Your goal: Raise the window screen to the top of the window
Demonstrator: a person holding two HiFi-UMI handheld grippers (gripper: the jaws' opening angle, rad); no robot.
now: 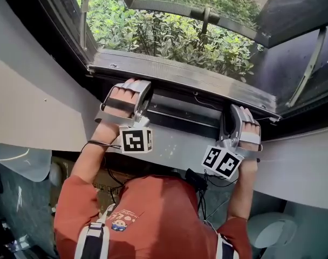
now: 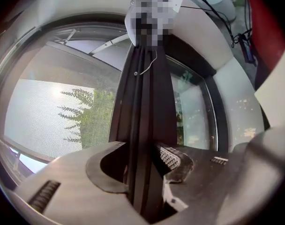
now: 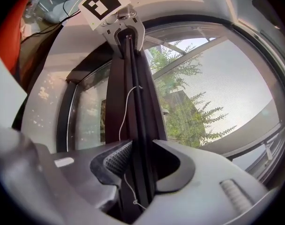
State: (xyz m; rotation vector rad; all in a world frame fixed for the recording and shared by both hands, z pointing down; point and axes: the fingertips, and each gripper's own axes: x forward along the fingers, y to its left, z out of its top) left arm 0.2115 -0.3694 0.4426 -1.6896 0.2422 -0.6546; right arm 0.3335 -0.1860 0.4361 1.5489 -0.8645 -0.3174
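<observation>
The window screen's dark rail [image 1: 177, 117] lies across the window by the white ledge [image 1: 169, 144], its long axis running from the left tongs [image 1: 135, 88] to the right tongs [image 1: 237, 112], both released and straddling it, equally near.

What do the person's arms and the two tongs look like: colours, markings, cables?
Both the left tongs and the right tongs are light grey with curved jaws and dark dotted pads. Each carries a white cube with black square markers. Black cables hang near the right one. The person wears orange-red sleeves and a thin black cord at the left wrist.
</observation>
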